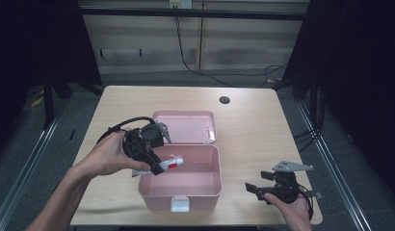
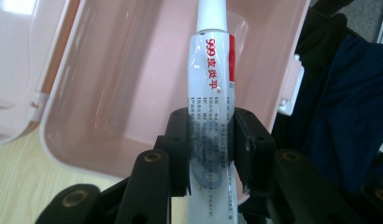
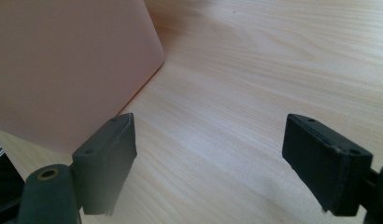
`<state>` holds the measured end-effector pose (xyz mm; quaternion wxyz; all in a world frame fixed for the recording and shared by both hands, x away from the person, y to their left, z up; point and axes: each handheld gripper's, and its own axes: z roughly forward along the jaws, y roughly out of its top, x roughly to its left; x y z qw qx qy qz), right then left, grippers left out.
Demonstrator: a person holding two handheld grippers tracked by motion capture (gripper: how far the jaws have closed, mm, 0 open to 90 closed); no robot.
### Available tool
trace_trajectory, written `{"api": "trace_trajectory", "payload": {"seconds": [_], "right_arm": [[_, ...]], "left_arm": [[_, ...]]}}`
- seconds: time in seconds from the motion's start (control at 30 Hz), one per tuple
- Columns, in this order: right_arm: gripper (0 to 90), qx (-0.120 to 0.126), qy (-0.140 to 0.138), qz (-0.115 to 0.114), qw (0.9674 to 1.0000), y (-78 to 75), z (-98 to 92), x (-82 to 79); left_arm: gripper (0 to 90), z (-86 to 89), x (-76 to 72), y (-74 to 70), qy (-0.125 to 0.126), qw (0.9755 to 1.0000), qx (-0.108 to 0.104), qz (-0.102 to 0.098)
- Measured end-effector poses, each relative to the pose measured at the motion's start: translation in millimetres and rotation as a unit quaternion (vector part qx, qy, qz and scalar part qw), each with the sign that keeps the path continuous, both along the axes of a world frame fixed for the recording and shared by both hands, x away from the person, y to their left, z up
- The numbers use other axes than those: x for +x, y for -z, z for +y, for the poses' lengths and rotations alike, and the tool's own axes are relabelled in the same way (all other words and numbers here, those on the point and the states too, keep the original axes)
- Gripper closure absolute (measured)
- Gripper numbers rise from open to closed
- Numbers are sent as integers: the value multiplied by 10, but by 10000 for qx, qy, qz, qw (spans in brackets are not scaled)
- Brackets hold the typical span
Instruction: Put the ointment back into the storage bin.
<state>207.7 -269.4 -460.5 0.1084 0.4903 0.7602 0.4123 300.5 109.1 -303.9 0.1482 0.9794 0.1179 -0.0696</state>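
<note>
A white ointment tube with red lettering is clamped between the jaws of the left tool and is held, cap forward, over the left rim of an open pink plastic box on the wooden surface. The box's lid lies folded back flat, and nothing can be seen inside the box. The right tool rests near the surface's front right corner, jaws spread apart and empty. Judged from this, the pick-up is done; lowering the tube into the box and releasing it remain, perhaps also closing the lid.
</note>
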Motion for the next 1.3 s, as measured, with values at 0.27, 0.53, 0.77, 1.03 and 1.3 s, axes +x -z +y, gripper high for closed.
{"api": "trace_trajectory", "payload": {"seconds": [0.27, 0.53, 0.77, 1.03, 1.3], "right_arm": [[175, -11, 2, 2, 10000, -1, 0, -3], [174, -11, -5, 6, 10000, -2, 4, -3], [174, -13, -17, 4, 10000, -2, 3, -5], [174, -16, -54, 6, 10000, 0, 12, -3], [171, -7, -66, 13, 10000, 2, 13, -3]], "left_arm": [[689, -114, 17, 59, 84, 9999, -24, 57], [688, -295, -42, 68, 229, 9996, 143, -29], [688, -452, -63, 156, 397, 9991, 154, 54], [689, -544, -75, 294, 479, 9984, 259, 135], [688, -612, -69, 408, 540, 9978, 292, 247]]}}
